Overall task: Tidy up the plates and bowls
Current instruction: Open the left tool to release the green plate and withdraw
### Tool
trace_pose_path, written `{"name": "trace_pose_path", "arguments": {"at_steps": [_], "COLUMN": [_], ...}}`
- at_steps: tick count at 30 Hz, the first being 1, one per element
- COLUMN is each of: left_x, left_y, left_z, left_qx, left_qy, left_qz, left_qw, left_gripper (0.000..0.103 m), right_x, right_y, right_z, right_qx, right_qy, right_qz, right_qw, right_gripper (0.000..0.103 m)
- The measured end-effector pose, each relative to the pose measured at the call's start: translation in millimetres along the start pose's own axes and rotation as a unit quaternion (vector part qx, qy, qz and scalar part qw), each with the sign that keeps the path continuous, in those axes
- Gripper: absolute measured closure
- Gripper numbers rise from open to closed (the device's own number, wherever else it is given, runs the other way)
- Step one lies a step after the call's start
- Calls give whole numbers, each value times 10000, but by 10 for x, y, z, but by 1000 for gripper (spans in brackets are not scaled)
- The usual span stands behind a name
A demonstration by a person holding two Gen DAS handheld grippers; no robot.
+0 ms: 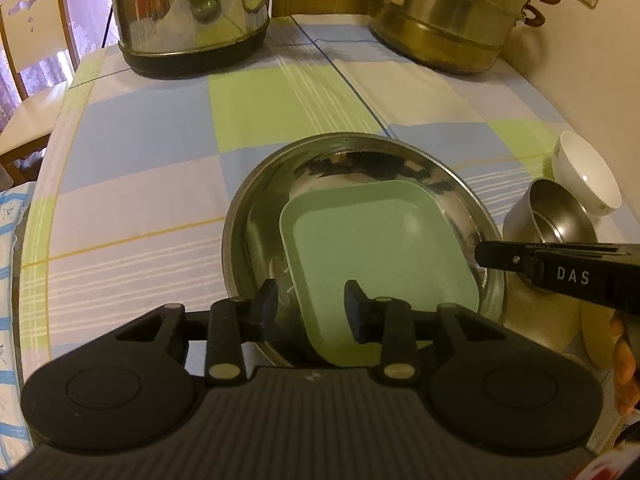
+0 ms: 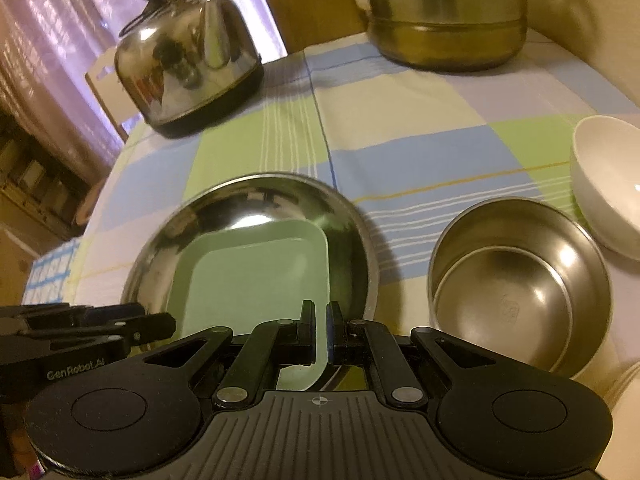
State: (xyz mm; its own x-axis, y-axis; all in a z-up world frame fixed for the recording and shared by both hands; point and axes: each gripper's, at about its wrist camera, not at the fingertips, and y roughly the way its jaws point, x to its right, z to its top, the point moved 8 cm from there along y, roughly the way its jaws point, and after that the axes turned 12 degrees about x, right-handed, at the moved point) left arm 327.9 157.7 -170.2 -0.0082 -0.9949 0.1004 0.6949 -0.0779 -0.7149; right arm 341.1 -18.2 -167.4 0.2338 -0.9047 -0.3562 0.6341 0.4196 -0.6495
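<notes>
A pale green square plate (image 1: 380,248) (image 2: 248,280) lies tilted inside a wide steel basin (image 1: 256,200) (image 2: 224,208) on the checked tablecloth. My left gripper (image 1: 311,304) is open, its fingers standing on either side of the plate's near left rim without pressing it. My right gripper (image 2: 321,320) is shut on the plate's right rim, and a thin strip of green shows between its pads. In the left wrist view the right gripper (image 1: 478,256) reaches in from the right. In the right wrist view the left gripper (image 2: 160,328) comes in at the left.
Two nested steel bowls (image 2: 520,280) (image 1: 560,216) and a white bowl (image 2: 608,184) (image 1: 588,172) sit right of the basin. A steel kettle (image 1: 188,12) stands at the far left and a steamer pot (image 1: 452,20) at the far right. A chair (image 1: 32,40) stands beyond the table's left edge.
</notes>
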Motion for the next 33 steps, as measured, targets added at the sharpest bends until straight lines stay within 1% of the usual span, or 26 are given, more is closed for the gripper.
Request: {"name": "trace_pose_path", "arguments": {"at_steps": [4,5,6,7,8,9,11,14,15,18,20,23,24,26,29,32,33], "left_x": [33,43,58,70,81,92,103,133,144,190,220,286,308,347,403,445,461], "left_y": [-115,-147,-189,-227,-264,-301,-371,-481,-516,-632,-714,-836,-868,-927,-996,-1062,-1082], "left_z": [36,43,49,46,42,36,19,-11,-26,-75,-105,-165,-183,-232,-328,-418,-441], "left_qx": [81,104,140,163,167,163,156,122,107,112,140,184,187,185,142,65,54], "left_qy": [-87,-69,-47,-29,-8,2,-55,-162,-190,-244,-231,-183,-170,-125,-57,-140,-170], "left_qz": [-43,-47,-44,-33,-13,10,48,30,34,41,69,148,176,263,383,417,419], "left_qw": [9999,9999,9999,9999,9999,9999,9999,9998,9998,9996,9996,9996,9995,9994,9991,9990,9990], "left_gripper": [58,54,49,46,43,43,41,39,36,31,27,25,22,18,18,17,16], "right_x": [-11,-12,-11,-6,-3,6,24,50,62,81,83,74,72,72,87,117,125], "right_y": [-96,-128,-153,-186,-222,-265,-357,-466,-511,-633,-724,-883,-935,-1030,-1152,-1277,-1313], "right_z": [25,23,19,13,9,14,32,28,23,-2,-19,-48,-61,-103,-169,-242,-261], "right_qx": [36,36,38,49,66,103,213,213,206,156,133,145,134,59,-36,-120,-148], "right_qy": [62,78,91,99,100,95,77,121,180,286,320,330,318,300,260,178,152], "right_qz": [122,157,175,190,200,208,223,246,270,339,374,468,491,509,506,491,492], "right_qw": [9999,9998,9998,9998,9997,9997,9995,9994,9993,9989,9987,9983,9982,9982,9984,9986,9986], "right_gripper": [95,93,88,83,70,56,49,47,47,46,45,45,45,45,45,45,45]}}
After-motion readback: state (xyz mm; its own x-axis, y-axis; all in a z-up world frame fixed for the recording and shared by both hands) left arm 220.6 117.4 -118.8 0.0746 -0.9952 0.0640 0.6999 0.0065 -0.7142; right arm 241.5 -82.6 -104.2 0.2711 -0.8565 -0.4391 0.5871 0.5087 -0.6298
